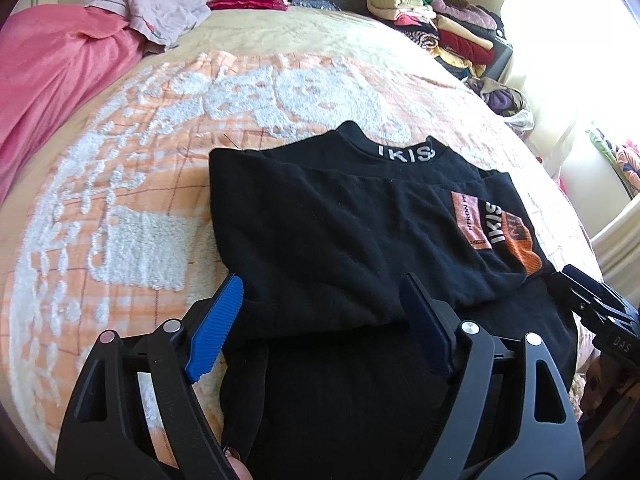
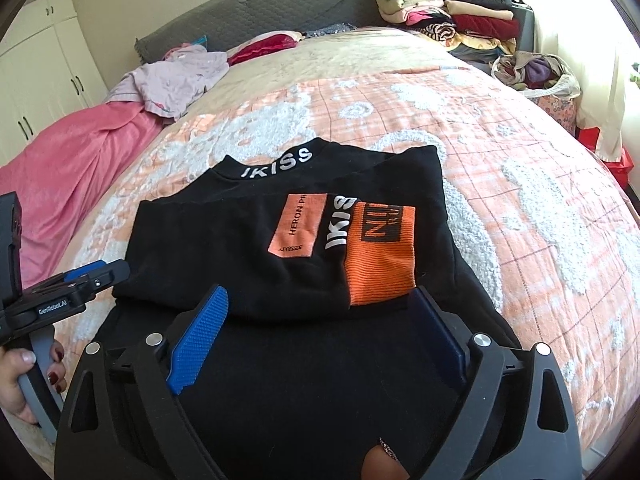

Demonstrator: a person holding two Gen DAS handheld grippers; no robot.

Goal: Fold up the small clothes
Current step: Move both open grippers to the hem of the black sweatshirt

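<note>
Here we hold the left gripper and right gripper above the folded black shirt, jaws wide, gripping nothing.

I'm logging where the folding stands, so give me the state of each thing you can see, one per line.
black top: partly folded, lying flat on bed
left gripper: jaws open, empty
right gripper: jaws open, empty
pink blanket: rumpled
pale garment: crumpled, unfolded
clothes stack: folded, piled
</note>
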